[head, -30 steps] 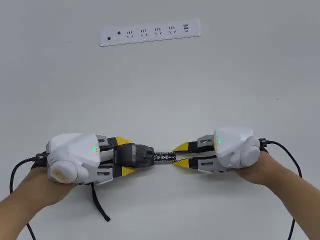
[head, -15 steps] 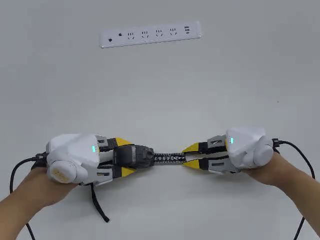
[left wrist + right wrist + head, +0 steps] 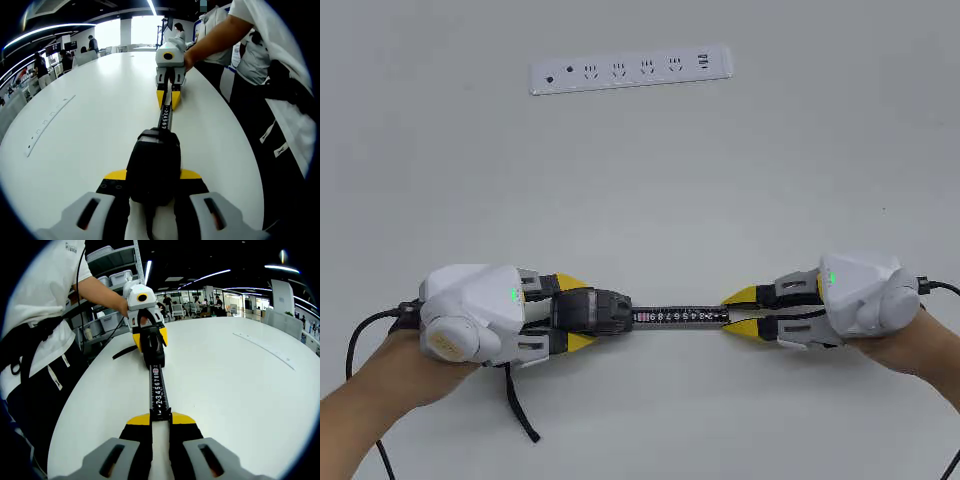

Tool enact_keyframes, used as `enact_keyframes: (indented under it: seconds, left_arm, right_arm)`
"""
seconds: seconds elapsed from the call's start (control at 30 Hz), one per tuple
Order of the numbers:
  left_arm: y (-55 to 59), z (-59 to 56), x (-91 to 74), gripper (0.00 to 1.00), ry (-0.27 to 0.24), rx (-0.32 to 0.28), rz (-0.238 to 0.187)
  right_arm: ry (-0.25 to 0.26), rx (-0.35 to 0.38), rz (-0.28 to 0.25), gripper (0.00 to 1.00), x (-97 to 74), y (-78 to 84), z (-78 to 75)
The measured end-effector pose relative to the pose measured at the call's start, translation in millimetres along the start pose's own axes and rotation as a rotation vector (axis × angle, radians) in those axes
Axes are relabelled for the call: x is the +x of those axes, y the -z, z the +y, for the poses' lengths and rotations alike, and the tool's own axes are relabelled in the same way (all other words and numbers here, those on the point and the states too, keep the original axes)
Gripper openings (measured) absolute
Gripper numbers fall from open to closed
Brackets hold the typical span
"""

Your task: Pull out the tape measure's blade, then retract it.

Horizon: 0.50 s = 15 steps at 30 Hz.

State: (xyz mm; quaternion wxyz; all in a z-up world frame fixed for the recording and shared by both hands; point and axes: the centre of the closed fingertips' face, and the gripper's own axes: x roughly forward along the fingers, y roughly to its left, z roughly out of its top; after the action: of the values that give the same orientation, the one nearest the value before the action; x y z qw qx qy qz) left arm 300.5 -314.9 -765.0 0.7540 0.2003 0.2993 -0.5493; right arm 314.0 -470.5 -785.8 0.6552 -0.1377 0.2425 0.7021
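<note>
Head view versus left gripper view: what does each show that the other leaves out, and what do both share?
Head view: the person's left hand wrapped around the left gripper, with its white body and green light. Left gripper view: the person's white shirt and a bright room with people beyond the table. Shared: the tape measure in the left jaws, its blade stretched to the right gripper, the power strip.
</note>
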Motion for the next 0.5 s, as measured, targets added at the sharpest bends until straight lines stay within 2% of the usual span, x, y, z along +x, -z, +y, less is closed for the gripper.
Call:
enact_keyframes:
  seconds: [0.3, 0.5]
  left_arm:
    - [-0.6, 0.3, 0.4, 0.3, -0.001, -0.004, -0.004]
    - [-0.6, 0.3, 0.4, 0.3, -0.002, -0.007, -0.001]
  right_arm:
    - [0.006, 0.012, 0.019, 0.08, -13.6, 8.7, -3.1]
    - [0.01, 0.015, 0.013, 0.08, -18.2, 6.0, -1.2]
